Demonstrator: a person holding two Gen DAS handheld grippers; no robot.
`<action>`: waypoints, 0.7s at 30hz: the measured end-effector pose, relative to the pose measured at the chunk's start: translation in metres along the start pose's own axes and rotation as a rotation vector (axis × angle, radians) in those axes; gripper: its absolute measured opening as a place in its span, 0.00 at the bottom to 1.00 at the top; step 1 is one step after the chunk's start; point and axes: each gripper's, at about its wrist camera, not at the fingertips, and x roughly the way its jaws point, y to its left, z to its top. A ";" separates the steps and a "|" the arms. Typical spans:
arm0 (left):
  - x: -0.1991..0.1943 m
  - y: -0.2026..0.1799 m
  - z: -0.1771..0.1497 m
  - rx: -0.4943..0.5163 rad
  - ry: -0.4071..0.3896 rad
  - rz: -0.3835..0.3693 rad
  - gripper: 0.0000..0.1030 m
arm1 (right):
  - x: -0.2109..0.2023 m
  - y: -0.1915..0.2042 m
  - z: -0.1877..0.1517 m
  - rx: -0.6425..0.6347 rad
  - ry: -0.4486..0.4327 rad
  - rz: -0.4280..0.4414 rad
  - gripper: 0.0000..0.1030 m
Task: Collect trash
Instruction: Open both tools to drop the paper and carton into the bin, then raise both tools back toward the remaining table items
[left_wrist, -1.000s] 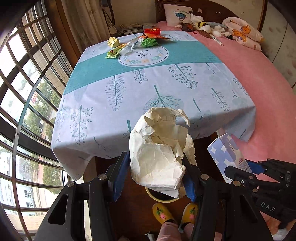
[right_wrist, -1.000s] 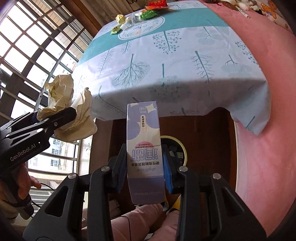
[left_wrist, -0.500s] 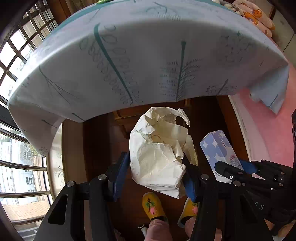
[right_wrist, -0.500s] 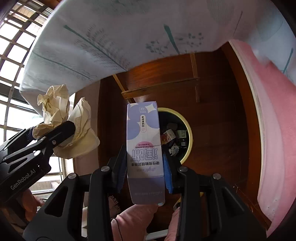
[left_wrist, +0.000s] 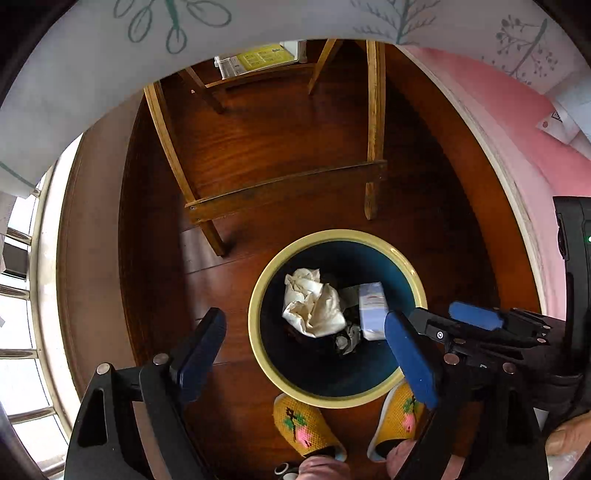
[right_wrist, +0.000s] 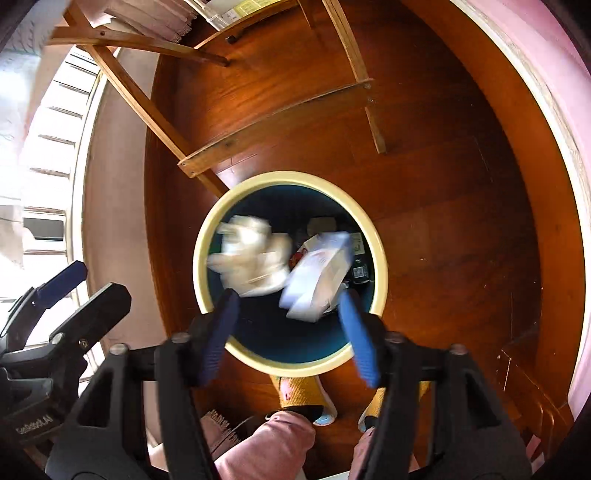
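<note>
Both of our grippers hung over the round bin (left_wrist: 258, 306), fingers spread wide with nothing between them. Our left gripper (left_wrist: 306, 350) had its blue pads either side of the bin's mouth, and our right gripper (right_wrist: 288, 332) framed the same opening from its own camera. We saw the crumpled paper bag (left_wrist: 314, 302) inside the bin toward 9 o'clock of the opening, with the pale purple carton (left_wrist: 371, 310) just beside it toward 3 o'clock; in the right wrist view both were smeared by blur, so we could not tell whether they lay settled on the other litter. The bin, yellow at the rim and dark blue inside, stood on the dark wooden floor (left_wrist: 277, 129), with pale wooden table legs (left_wrist: 173, 147) at 12 o'clock of it and our yellow slippers (left_wrist: 306, 424) at its 6 o'clock edge. A tree-patterned tablecloth (left_wrist: 74, 66) overhung the scene at 11 o'clock in the left wrist view.
</note>
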 end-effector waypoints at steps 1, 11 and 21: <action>0.003 0.000 0.000 0.001 0.006 0.008 0.86 | 0.003 -0.002 -0.002 -0.007 0.002 -0.002 0.55; -0.013 0.007 -0.001 -0.034 0.002 0.034 0.86 | -0.004 0.008 0.000 0.008 -0.005 -0.017 0.59; -0.116 0.005 0.021 -0.064 -0.036 0.031 0.86 | -0.106 0.039 -0.001 -0.024 -0.030 -0.037 0.59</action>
